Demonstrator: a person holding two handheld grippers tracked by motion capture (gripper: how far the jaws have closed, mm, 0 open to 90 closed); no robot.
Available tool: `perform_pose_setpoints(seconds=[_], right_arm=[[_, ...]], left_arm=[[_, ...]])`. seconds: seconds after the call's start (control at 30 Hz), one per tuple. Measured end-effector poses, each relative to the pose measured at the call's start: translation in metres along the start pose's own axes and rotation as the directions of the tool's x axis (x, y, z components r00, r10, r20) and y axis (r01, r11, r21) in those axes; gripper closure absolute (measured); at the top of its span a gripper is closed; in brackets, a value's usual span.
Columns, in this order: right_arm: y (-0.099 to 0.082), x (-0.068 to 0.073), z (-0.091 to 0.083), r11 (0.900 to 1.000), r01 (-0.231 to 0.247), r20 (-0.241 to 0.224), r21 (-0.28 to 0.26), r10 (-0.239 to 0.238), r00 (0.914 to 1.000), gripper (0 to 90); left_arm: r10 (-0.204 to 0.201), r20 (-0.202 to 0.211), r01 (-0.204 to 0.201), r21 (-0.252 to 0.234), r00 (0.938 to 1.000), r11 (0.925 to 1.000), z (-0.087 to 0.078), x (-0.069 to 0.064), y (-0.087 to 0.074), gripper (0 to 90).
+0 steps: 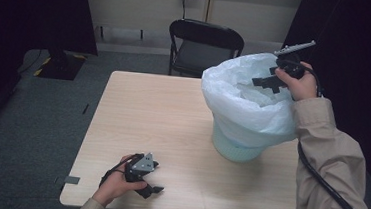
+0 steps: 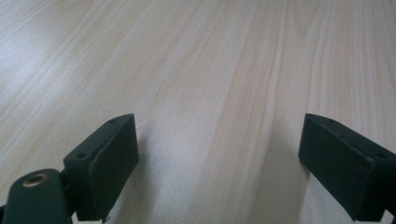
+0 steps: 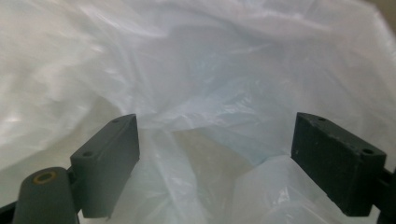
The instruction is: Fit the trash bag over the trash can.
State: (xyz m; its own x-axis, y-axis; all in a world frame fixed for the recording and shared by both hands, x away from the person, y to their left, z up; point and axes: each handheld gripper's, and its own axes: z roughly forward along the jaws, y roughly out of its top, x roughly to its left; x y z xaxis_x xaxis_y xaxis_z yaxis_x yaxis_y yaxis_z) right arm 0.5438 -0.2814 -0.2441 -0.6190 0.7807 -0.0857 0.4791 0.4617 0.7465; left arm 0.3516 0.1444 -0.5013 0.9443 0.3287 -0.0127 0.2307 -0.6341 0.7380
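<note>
Down at the near left edge of the table [image 1: 172, 118], you're resting your left hand [image 1: 114, 184] on the wood with the left gripper [image 1: 153, 187] lying low beside it, its grey plate facing up. Its jaws are standing wide apart with nothing between them; the left gripper view is just looking along bare pale woodgrain [image 2: 210, 84], so that one's sitting idle, well apart from everything else

Moving right, the middle of the table is bare, and then you're getting to the bin [image 1: 235, 146], a pale bluish tub sitting on the right half of the table with a white plastic bag [image 1: 239, 96] draped over its rim and puffing up above it

Over the bag's far right rim, your right hand [image 1: 300, 83] is holding the right gripper [image 1: 261, 82] raised, jaws pointing left into the mouth of the bag. They're spread wide too and aren't gripping anything; in the right gripper view the crinkled liner [image 3: 196, 84] is sitting between and beyond them, though I can't tell if the tips are touching the plastic

Behind the table, a black folding chair [image 1: 205, 46] is standing on the grey floor
</note>
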Motion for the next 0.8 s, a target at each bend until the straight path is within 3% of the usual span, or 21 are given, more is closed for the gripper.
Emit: perform_pose_setpoints(seconds=[0.1, 0.27, 0.33, 0.4, 0.57, 0.67, 0.8], right_arm=[[0.008, 0.007, -0.017, 0.9996, -0.002, -0.003, -0.029, 0.002, 1.0000, 14.3], [0.020, 0.022, -0.054, 0.9949, 0.041, -0.020, -0.092, -0.043, 0.9988, 14.3], [0.019, 0.026, -0.066, 0.9951, 0.066, -0.025, -0.073, -0.068, 0.9974, 14.3], [0.012, 0.026, -0.075, 0.9947, 0.083, -0.005, -0.061, -0.083, 0.9965, 14.3], [-0.018, 0.018, -0.086, 0.9989, 0.038, -0.005, -0.026, -0.038, 0.9993, 14.3], [-0.040, 0.010, -0.084, 0.9995, -0.001, -0.004, -0.032, 0.001, 1.0000, 14.3], [-0.061, 0.003, -0.078, 0.9994, -0.034, -0.003, -0.002, 0.034, 0.9994, 14.3]], left_arm=[[0.003, 0.000, -0.003, 0.001, 1.0000, 1.0000, 0.000, 0.000, 0.000, 11.4], [0.002, -0.002, -0.002, 0.000, 1.0000, 1.0000, 0.000, 0.000, 0.000, 11.3], [0.003, -0.003, -0.003, 0.002, 1.0000, 1.0000, 0.000, 0.000, 0.000, 11.3], [0.001, -0.004, -0.001, 0.001, 1.0000, 1.0000, 0.000, 0.000, 0.000, 11.3], [-0.002, -0.007, 0.002, 0.002, 1.0000, 1.0000, 0.000, -0.001, 0.000, 11.3], [-0.003, -0.008, 0.003, 0.002, 1.0000, 1.0000, 0.000, -0.002, 0.000, 11.3], [-0.003, -0.009, 0.003, 0.004, 1.0000, 1.0000, 0.000, -0.002, 0.000, 11.2]])
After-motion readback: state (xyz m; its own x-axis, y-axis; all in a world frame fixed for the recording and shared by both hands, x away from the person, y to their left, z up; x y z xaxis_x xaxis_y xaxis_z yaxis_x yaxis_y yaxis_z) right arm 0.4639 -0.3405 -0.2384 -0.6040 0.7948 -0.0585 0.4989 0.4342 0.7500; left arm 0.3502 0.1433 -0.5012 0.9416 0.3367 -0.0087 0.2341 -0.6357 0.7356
